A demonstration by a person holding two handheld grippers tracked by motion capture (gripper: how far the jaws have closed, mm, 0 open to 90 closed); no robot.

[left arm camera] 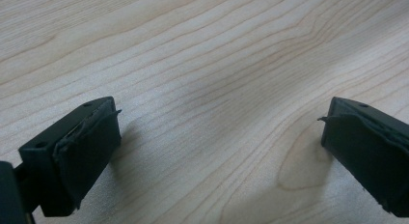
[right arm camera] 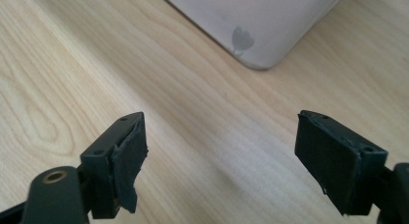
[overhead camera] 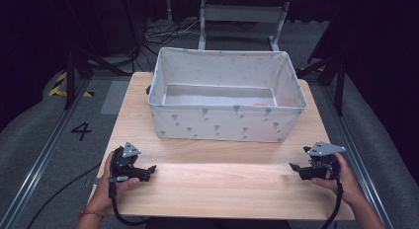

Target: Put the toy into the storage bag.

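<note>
My left gripper [overhead camera: 148, 171] and right gripper [overhead camera: 295, 169] rest on the bench [overhead camera: 222, 184], jaws wide apart and empty, near the fabric bin [overhead camera: 222, 123].

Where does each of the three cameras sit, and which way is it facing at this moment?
High view: above the person's side, looking forward and down on the table and fabric bin; both hands, left gripper and right gripper show.
Left gripper view: on the left gripper, facing bare tabletop between open jaws.
Right gripper view: on the right gripper, facing the tabletop and the bin's corner.
Shared: the bin shows in the high and right gripper views.
</note>
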